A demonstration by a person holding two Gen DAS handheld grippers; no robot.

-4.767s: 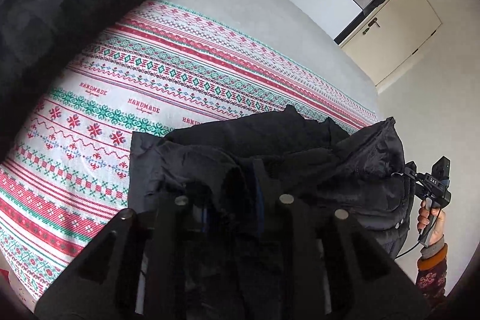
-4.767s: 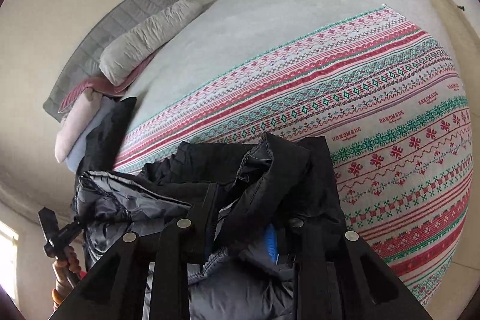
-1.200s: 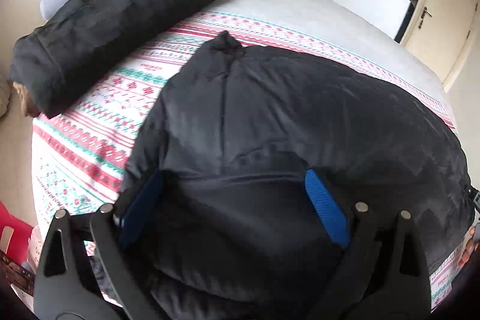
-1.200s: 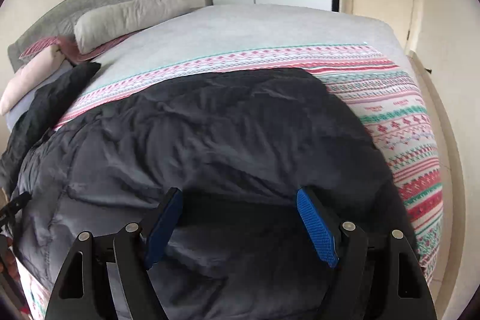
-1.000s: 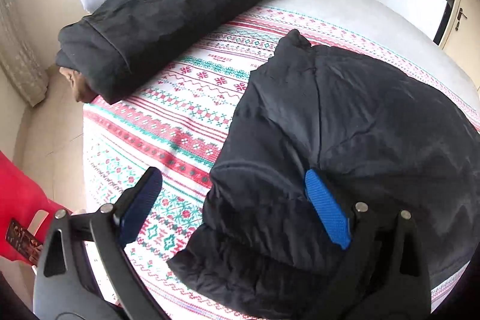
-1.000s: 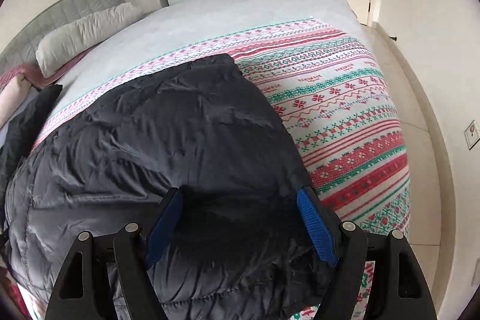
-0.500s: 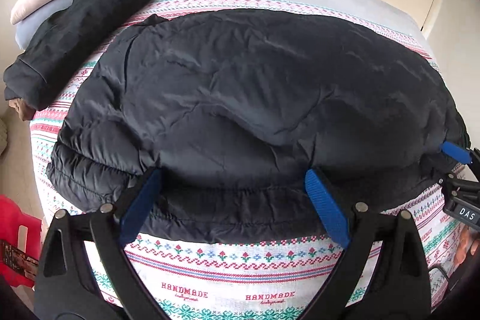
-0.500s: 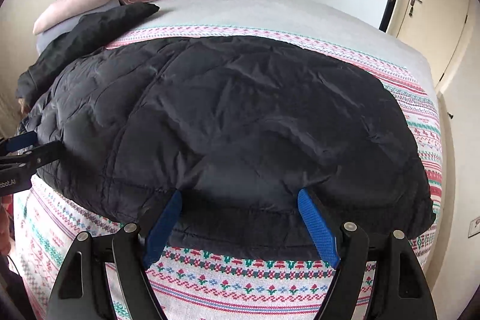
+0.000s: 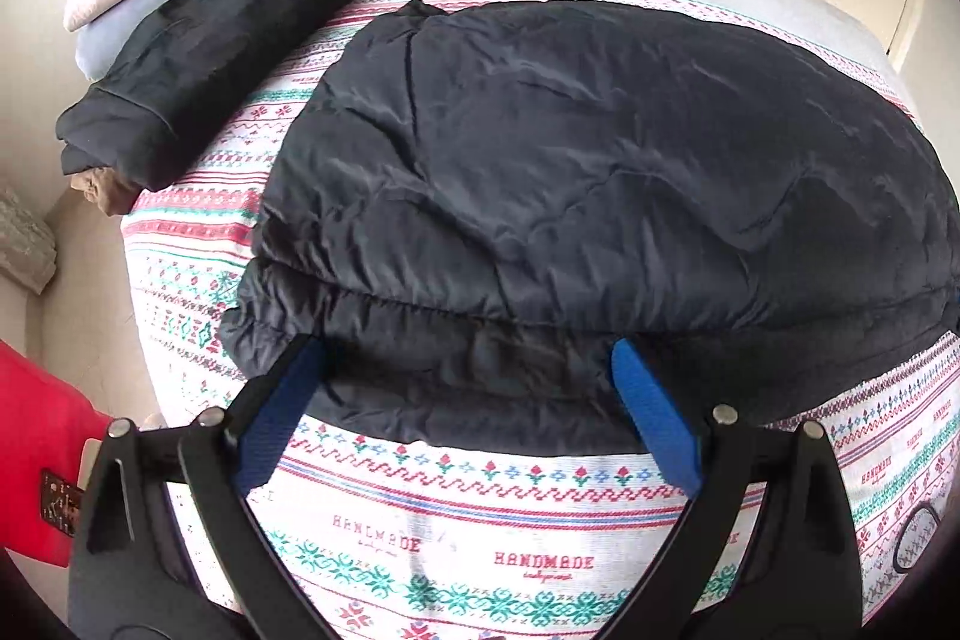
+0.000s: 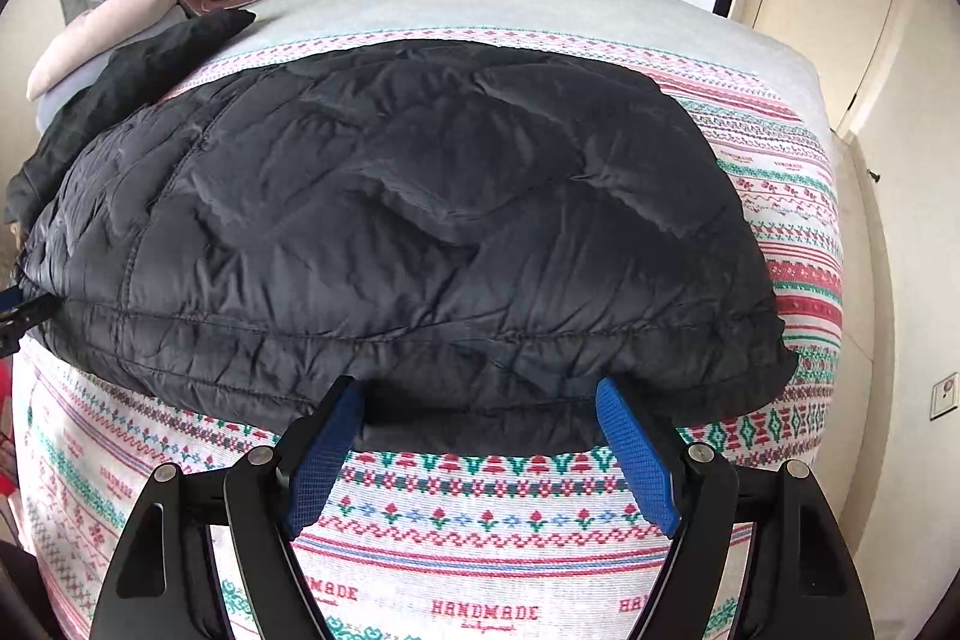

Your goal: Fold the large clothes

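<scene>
The black puffer jacket [image 9: 600, 160] lies spread flat across the patterned blanket [image 9: 480, 520], its gathered hem at six o'clock, nearest both tools; no fold shows yet, so I'd say only the laying-out is done and all the folding remains. The left gripper [image 9: 468, 400] and the right gripper [image 10: 480, 436] both hover at that hem, jaws spread wide, pinching nothing. At ten o'clock sits another dark folded garment [image 9: 228, 40]. Sleeves and collar are out of sight, and which face is up I cannot tell.
</scene>
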